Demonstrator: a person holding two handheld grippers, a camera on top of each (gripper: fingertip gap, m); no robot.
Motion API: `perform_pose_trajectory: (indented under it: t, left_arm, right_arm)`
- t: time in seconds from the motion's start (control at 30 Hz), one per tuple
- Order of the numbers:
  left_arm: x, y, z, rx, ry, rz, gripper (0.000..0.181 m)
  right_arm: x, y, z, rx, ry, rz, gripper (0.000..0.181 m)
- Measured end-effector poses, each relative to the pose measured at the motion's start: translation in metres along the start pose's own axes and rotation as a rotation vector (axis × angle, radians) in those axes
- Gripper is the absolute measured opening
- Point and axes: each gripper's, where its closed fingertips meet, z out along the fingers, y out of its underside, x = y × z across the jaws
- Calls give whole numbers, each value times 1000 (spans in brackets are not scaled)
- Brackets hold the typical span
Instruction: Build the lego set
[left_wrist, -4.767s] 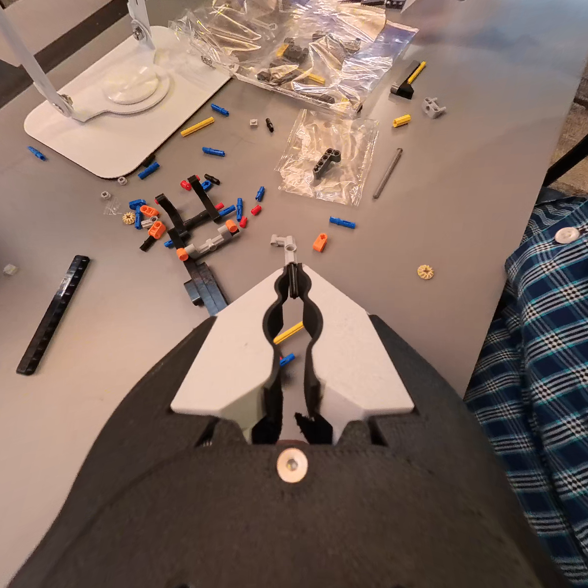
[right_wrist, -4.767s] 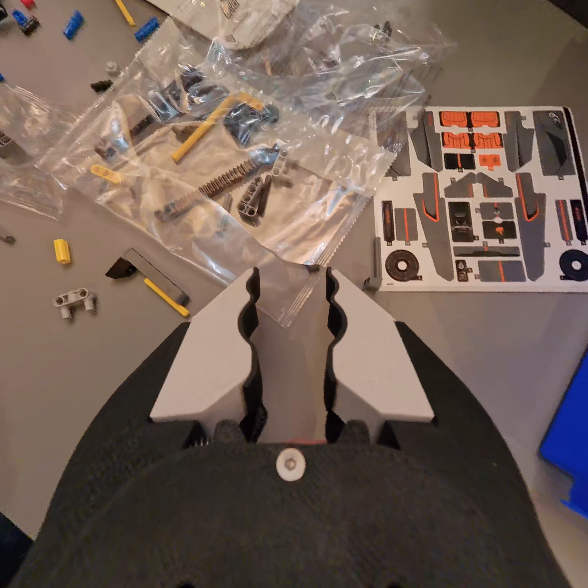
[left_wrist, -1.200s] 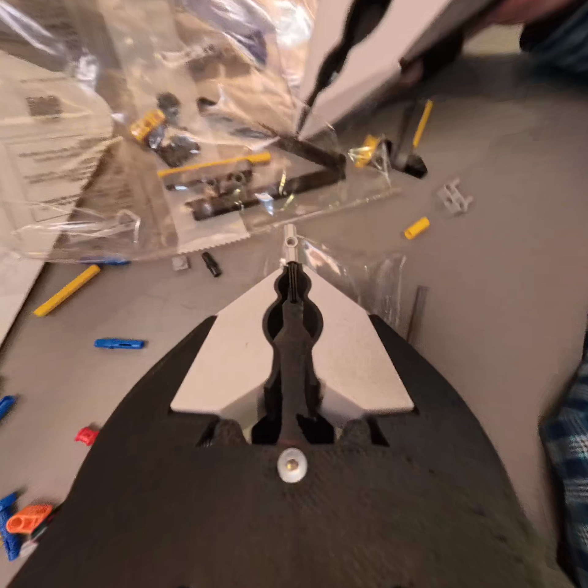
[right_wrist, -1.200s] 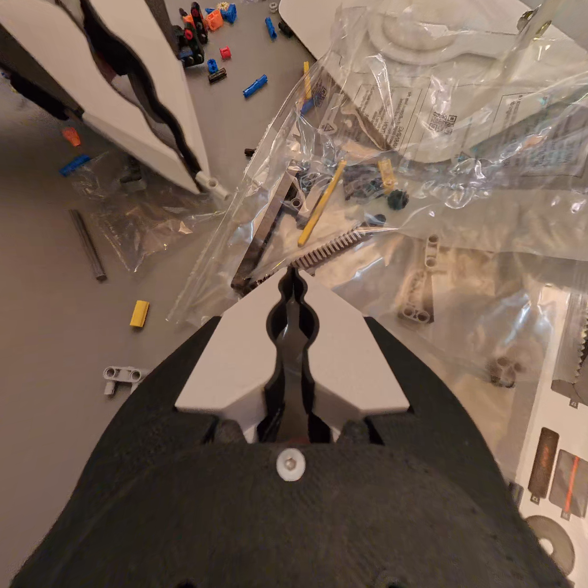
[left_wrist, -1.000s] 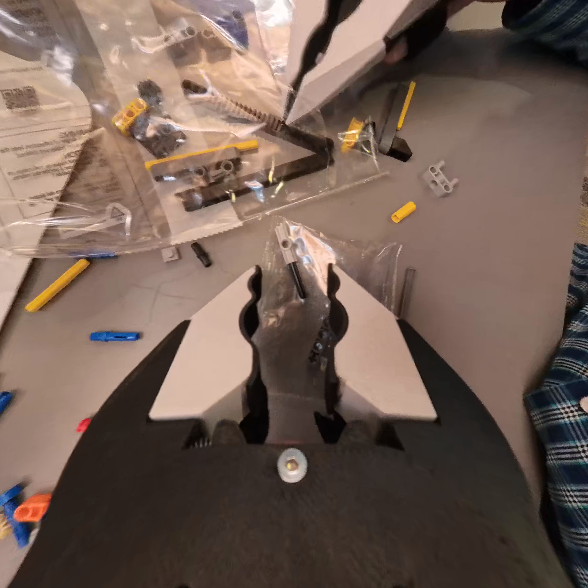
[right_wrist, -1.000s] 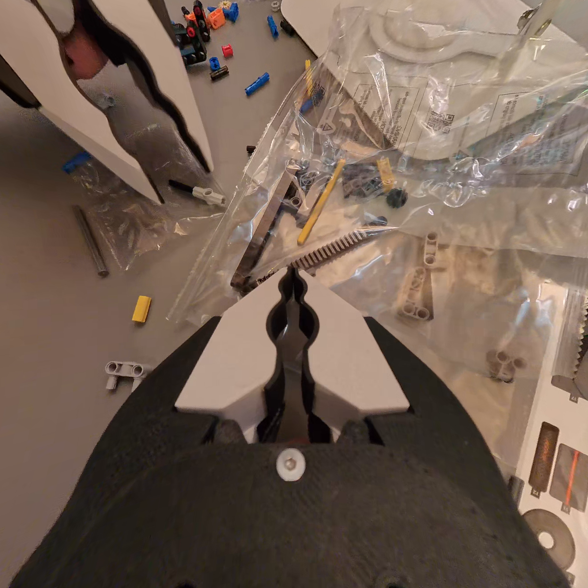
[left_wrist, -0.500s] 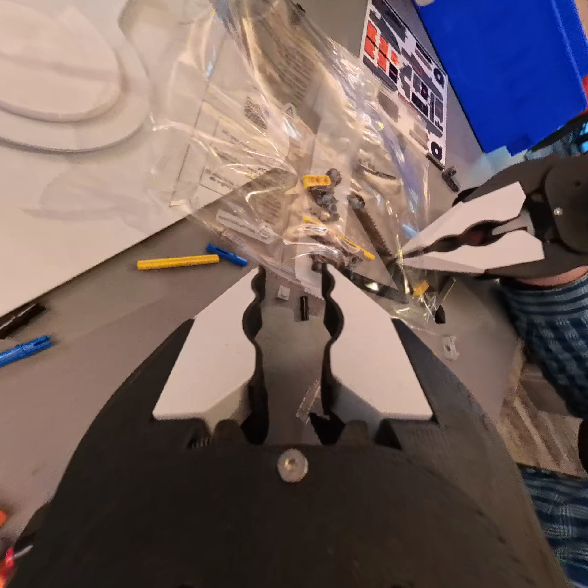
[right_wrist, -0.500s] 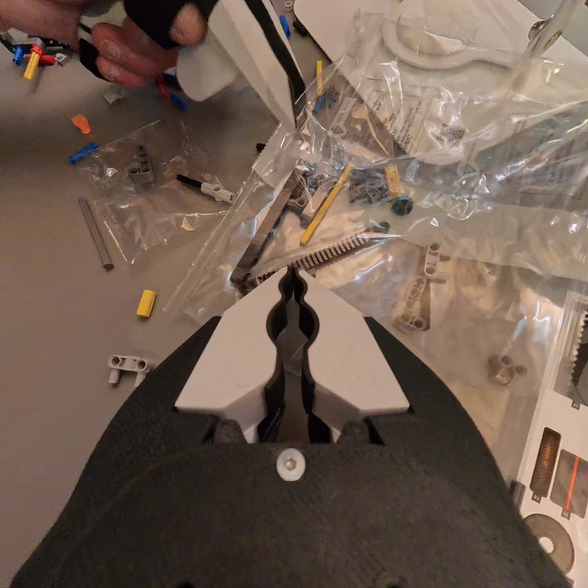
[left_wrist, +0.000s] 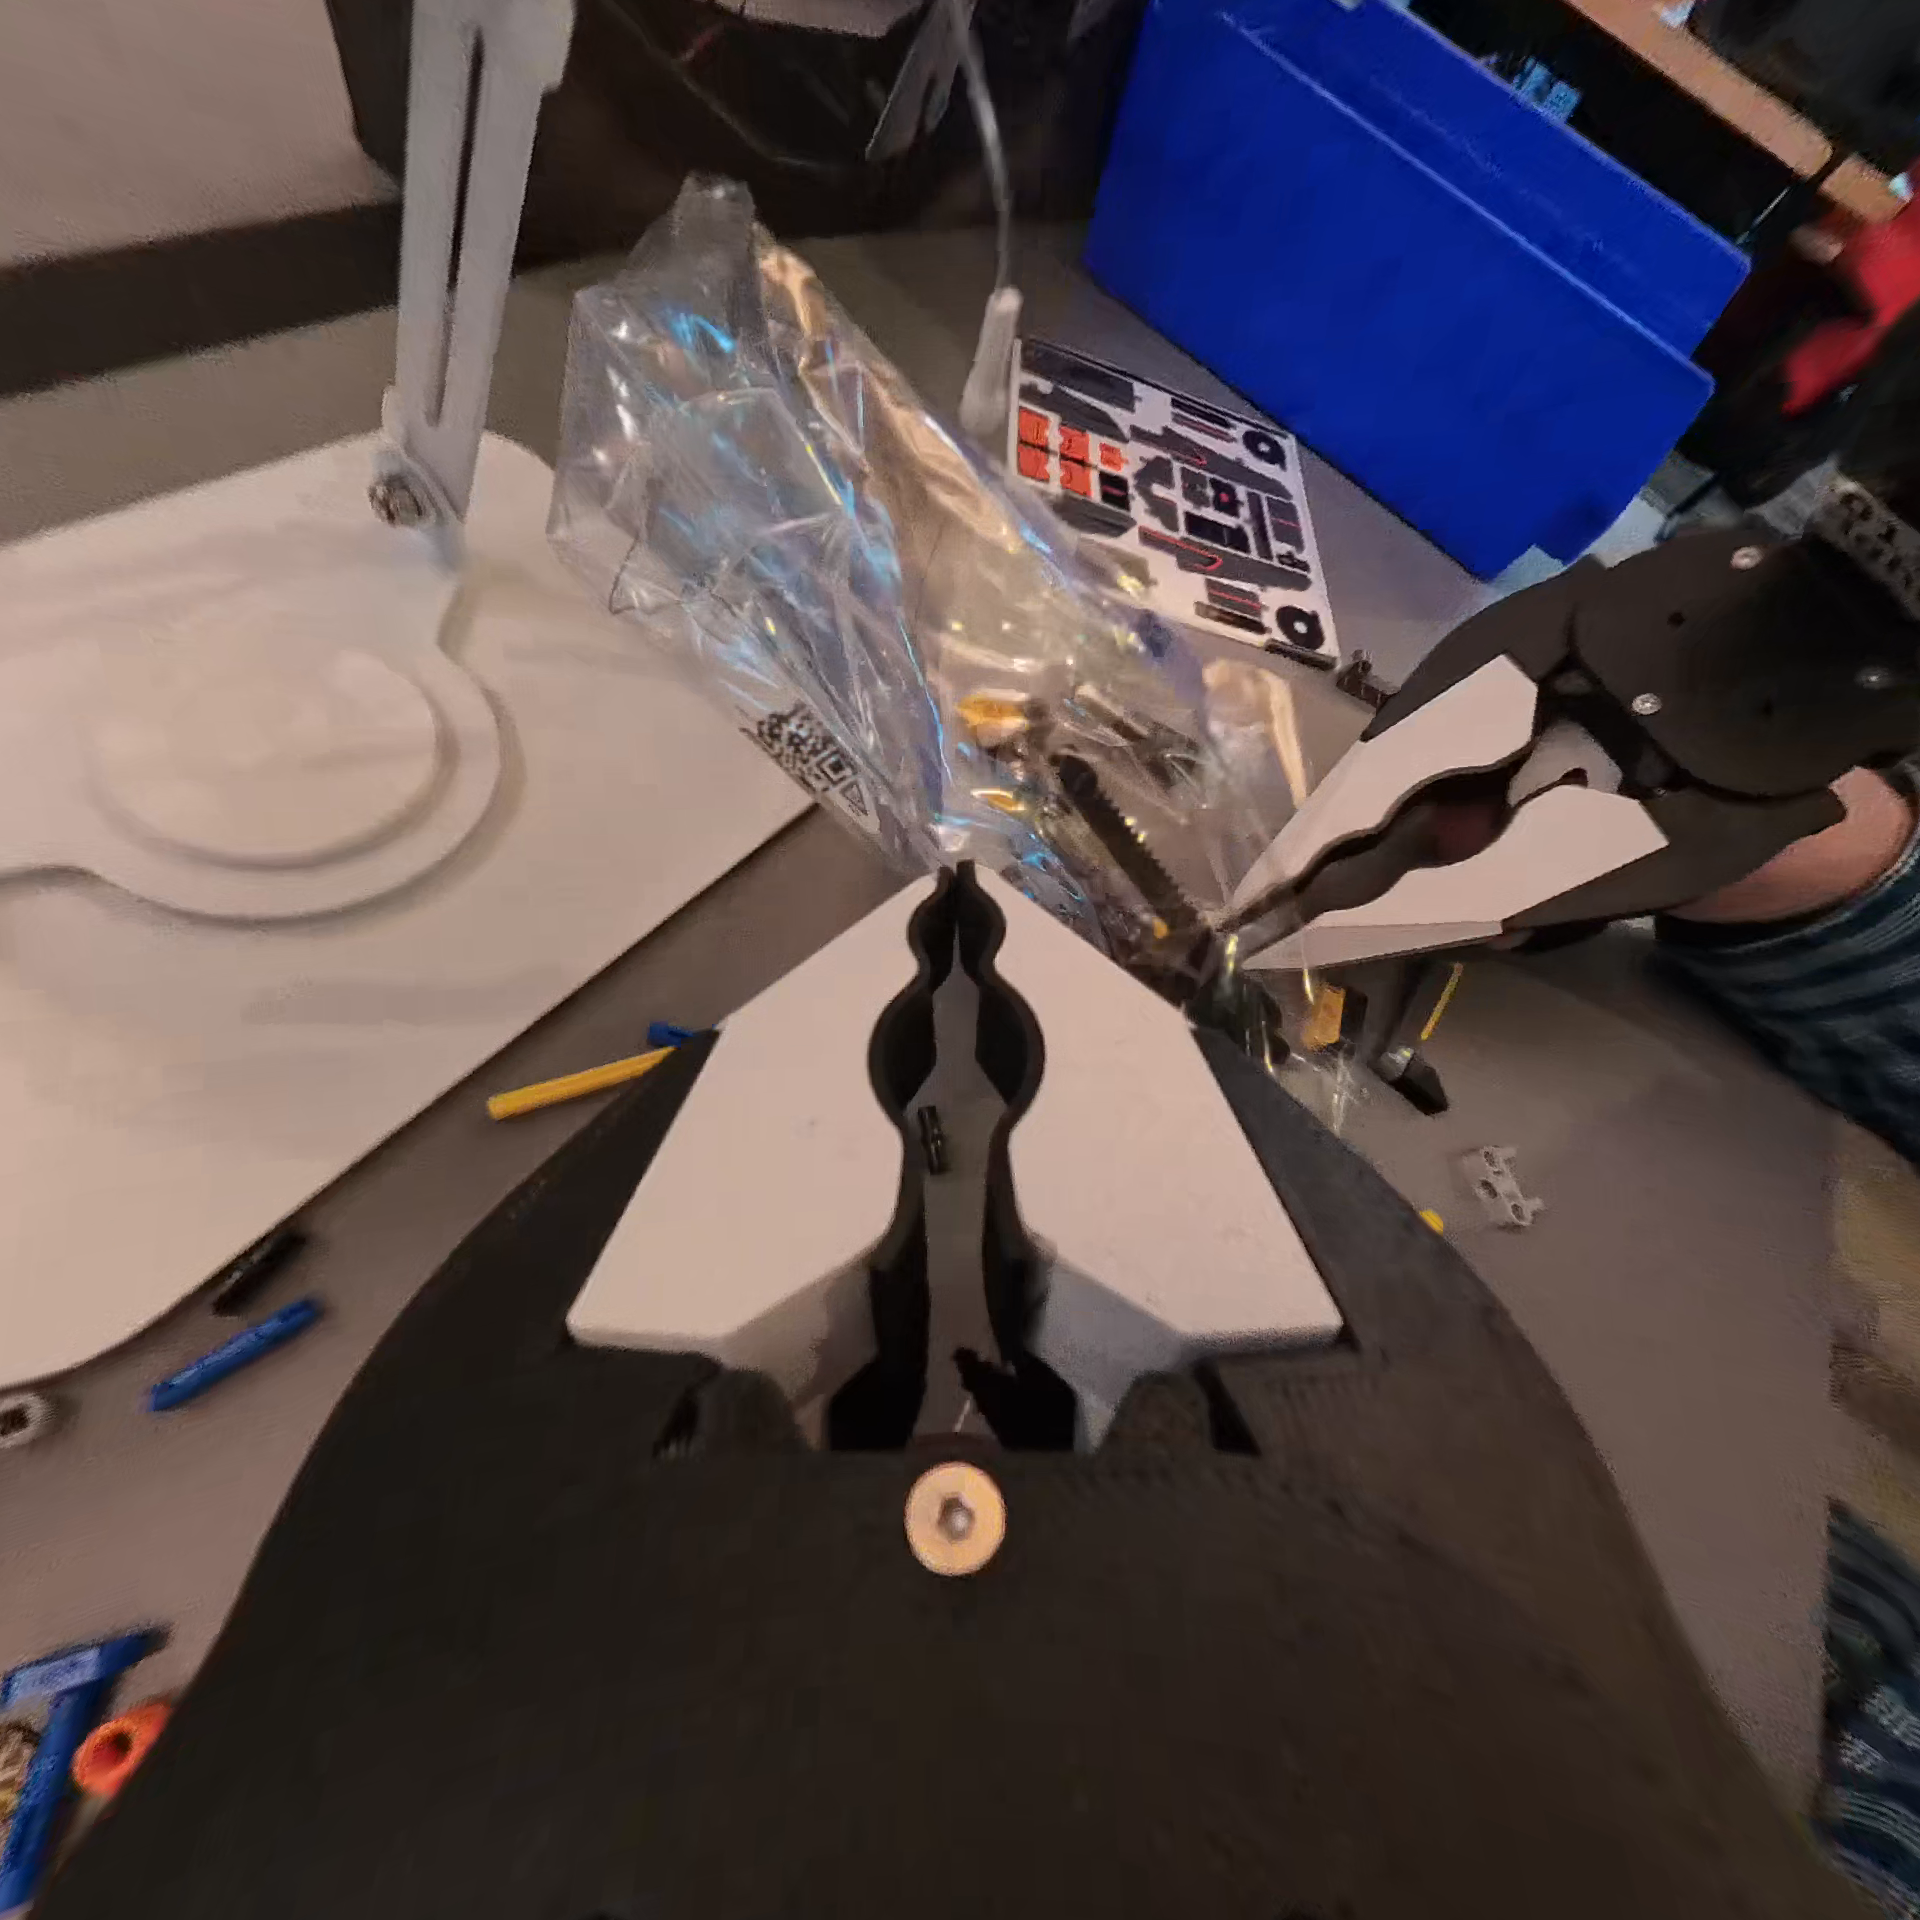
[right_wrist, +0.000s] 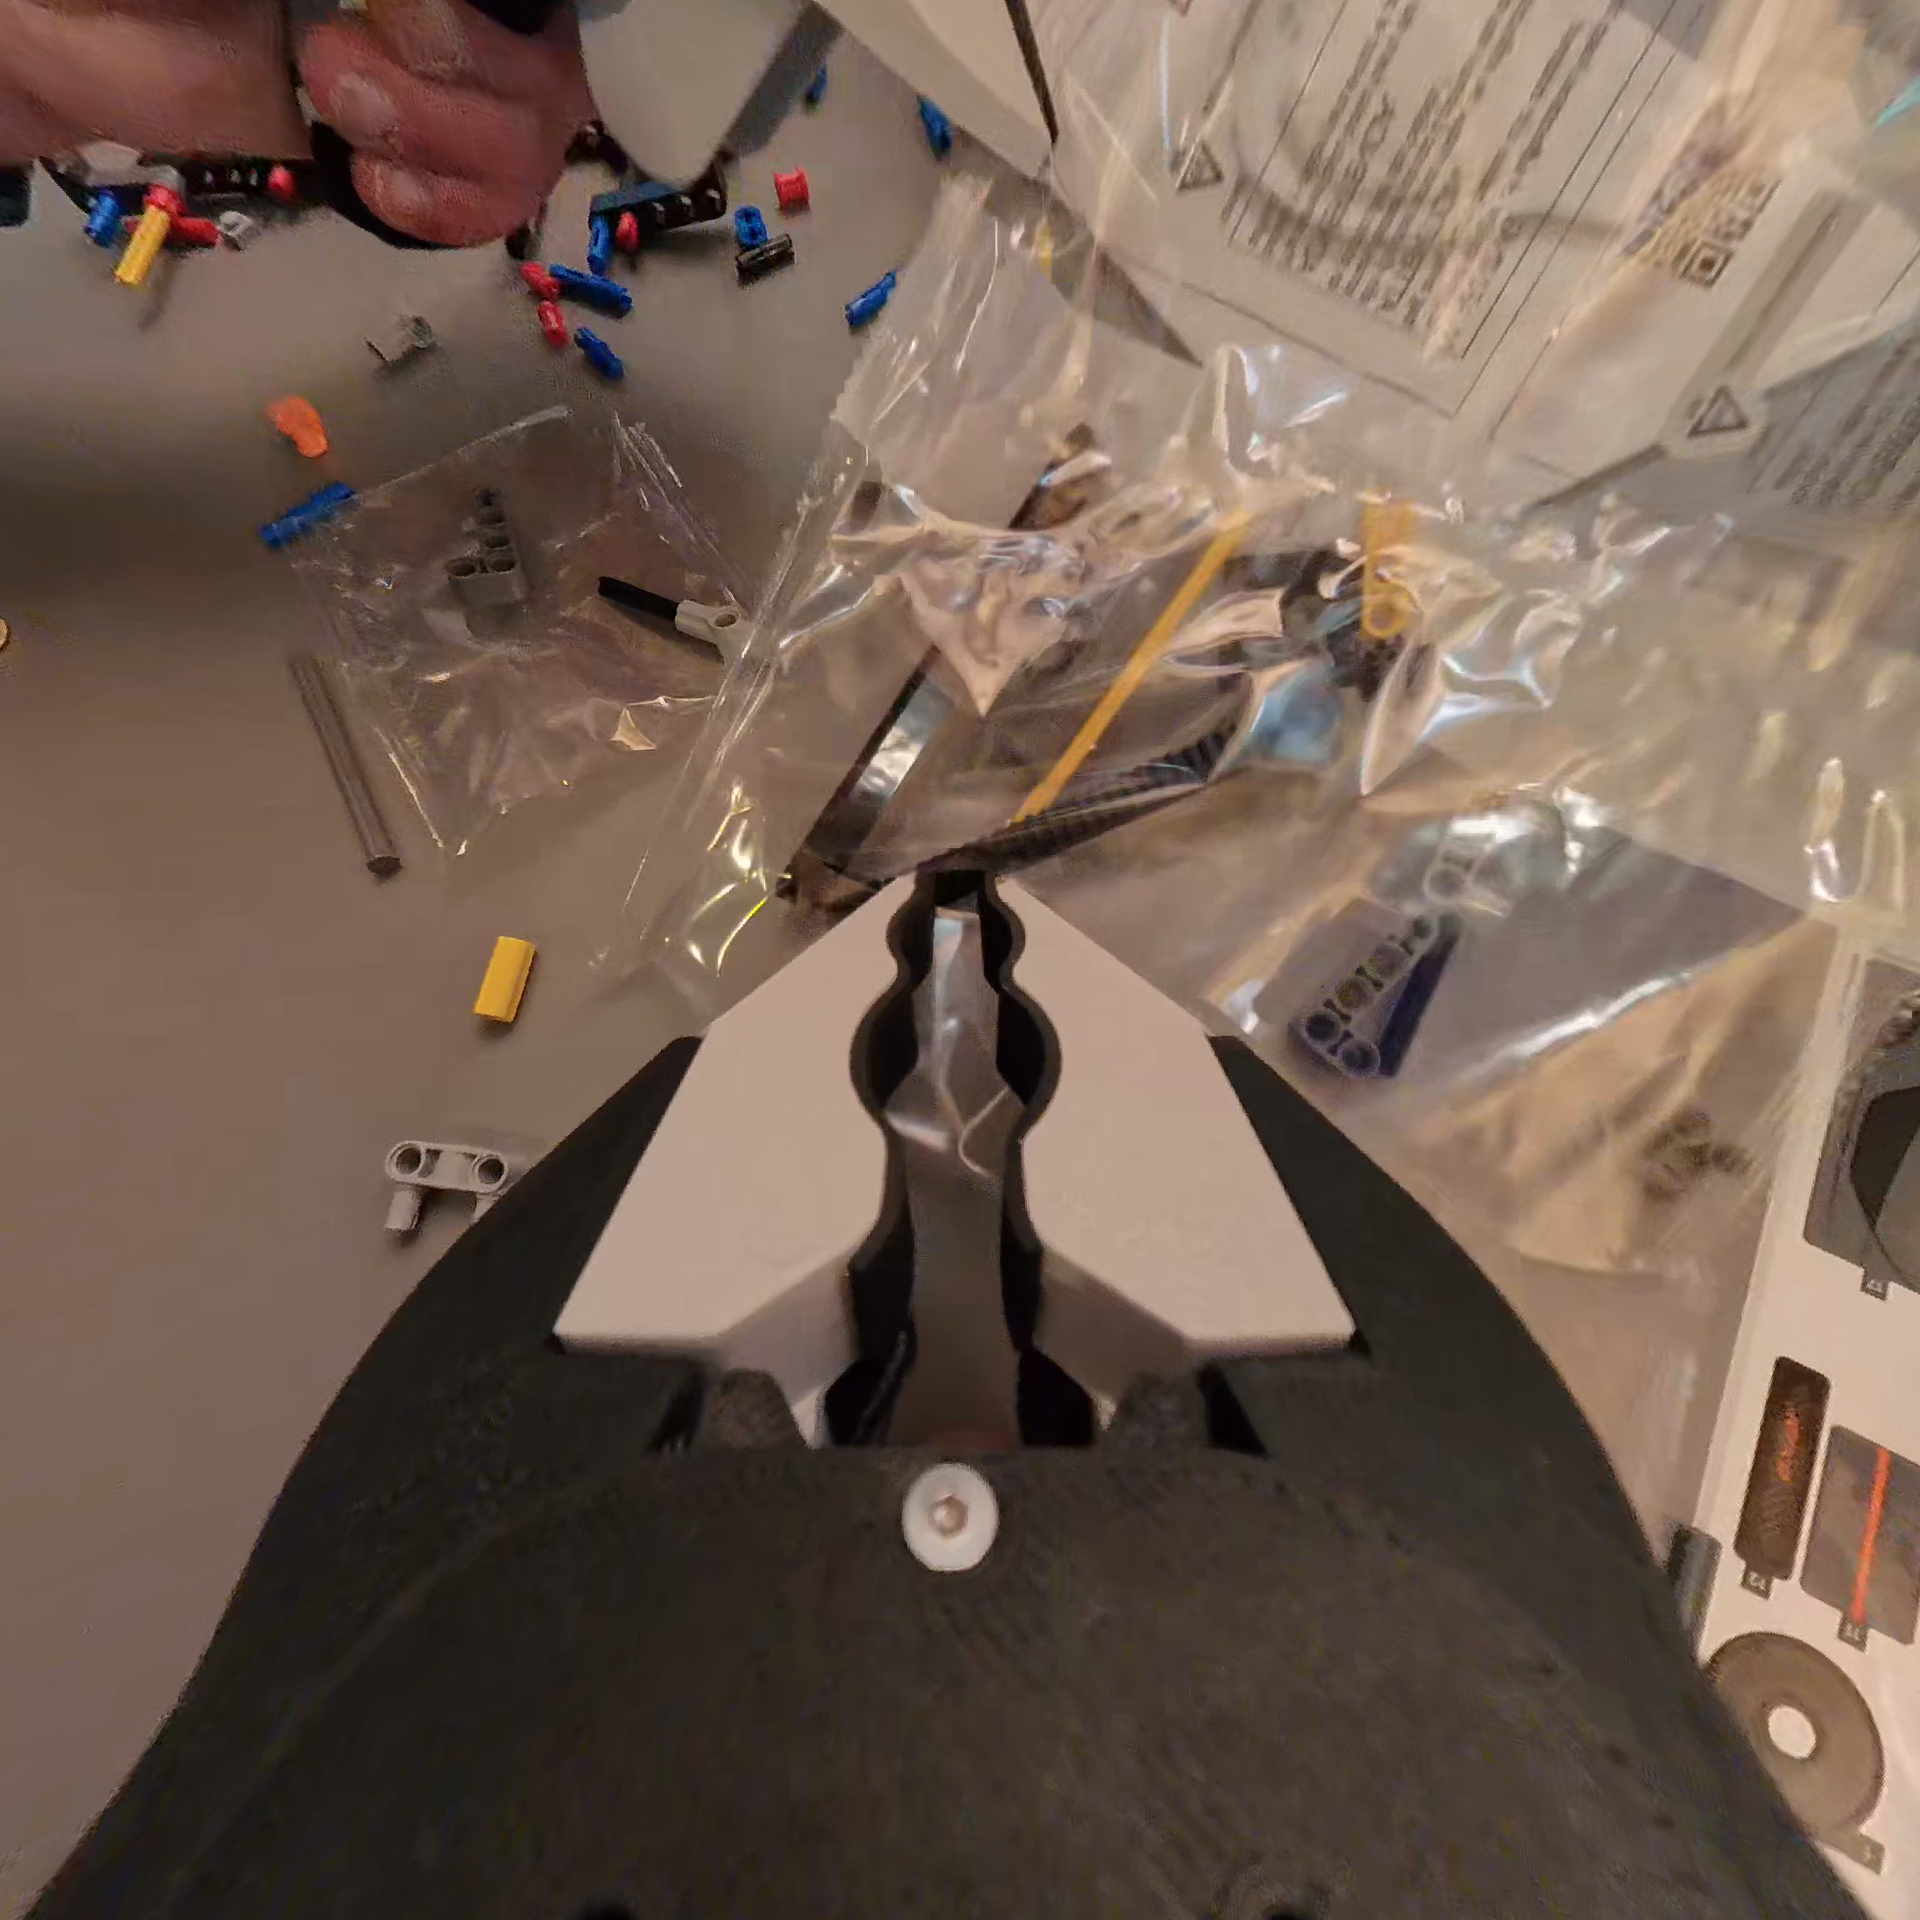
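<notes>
A big clear plastic bag (left_wrist: 831, 582) of Lego parts is held up between both grippers. My left gripper (left_wrist: 956, 878) is shut on its near edge. My right gripper (right_wrist: 951, 883) is shut on another edge of the same bag (right_wrist: 1195, 644); it also shows at the right of the left wrist view (left_wrist: 1231, 930). Inside the bag I see a yellow axle (right_wrist: 1132, 665), a black toothed rack (left_wrist: 1117, 821) and small dark pieces. A grey connector on a black axle (right_wrist: 665, 613) lies on a small clear bag (right_wrist: 499, 623).
A white stand base (left_wrist: 260, 831) lies on the left, a sticker sheet (left_wrist: 1174, 509) and a blue box (left_wrist: 1382, 270) behind. Loose on the grey table are a yellow axle (left_wrist: 577, 1086), a blue pin (left_wrist: 234, 1351), a grey connector (right_wrist: 442, 1169), a yellow bush (right_wrist: 504, 977) and a grey axle (right_wrist: 343, 769).
My left gripper dropped the grey connector with its axle, moved to the big bag and closed on its edge. The bag now lifts off the table. The right gripper stays shut on it.
</notes>
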Motion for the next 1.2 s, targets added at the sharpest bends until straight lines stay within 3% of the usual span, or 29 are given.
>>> perform_pose_trajectory:
  t: [0.03,0.5,0.87,1.2]
  left_arm:
    - [4,-4,-2,13,3,29,0]
    - [23,-33,-21,42,-78,261,0]
    - [41,-53,-34,129,-65,333,0]
    - [19,-42,-35,112,-110,324,0]
  right_arm:
    - [0,0,0,0,0,1,7]
    - [5,3,-1,-8,15,23,15]
    - [8,4,1,-29,48,2,25]
    - [8,9,0,-47,55,-3,23]
